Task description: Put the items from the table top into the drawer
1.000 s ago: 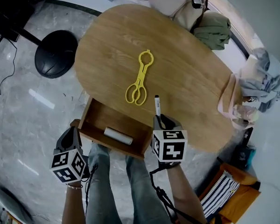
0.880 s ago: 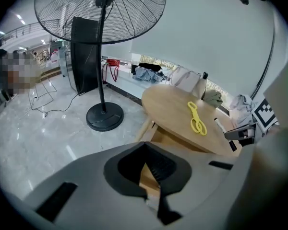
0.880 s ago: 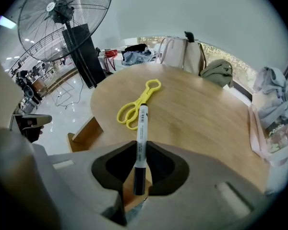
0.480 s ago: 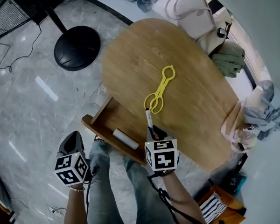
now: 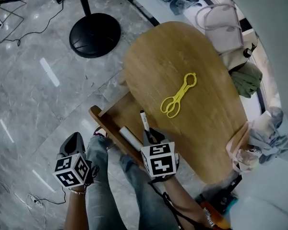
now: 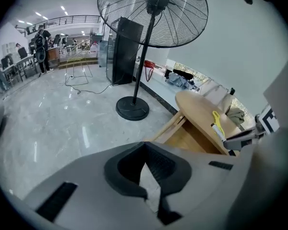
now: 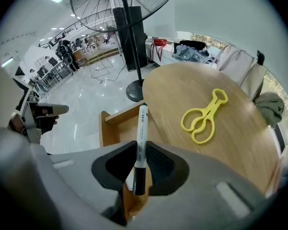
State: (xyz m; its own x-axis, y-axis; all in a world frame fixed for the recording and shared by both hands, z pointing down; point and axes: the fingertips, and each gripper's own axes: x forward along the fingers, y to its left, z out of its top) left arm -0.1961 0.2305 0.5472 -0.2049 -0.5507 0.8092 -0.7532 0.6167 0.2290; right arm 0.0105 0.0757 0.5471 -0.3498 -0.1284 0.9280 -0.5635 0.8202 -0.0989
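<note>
My right gripper [image 5: 150, 135] is shut on a white marker with a black cap [image 5: 144, 122]. It hangs over the open wooden drawer [image 5: 116, 117] at the table's near edge. In the right gripper view the marker [image 7: 141, 133] sticks out forward between the pads of the right gripper [image 7: 141, 151]. A white cylinder [image 5: 129, 138] lies in the drawer. Yellow plastic tongs [image 5: 178, 95] rest on the oval wooden table [image 5: 158, 61]. Left of the drawer my left gripper [image 5: 74, 140] hangs above the floor. Its jaws [image 6: 145, 146] are shut on nothing.
The person's legs [image 5: 103, 186] are under the drawer. A standing fan's black base [image 5: 95, 35] sits on the marble floor left of the table. Bags and clothes [image 5: 225, 30] crowd the table's far and right sides.
My right gripper has carried the marker leftwards from the table's edge to above the open drawer. The left gripper stays low at the drawer's left.
</note>
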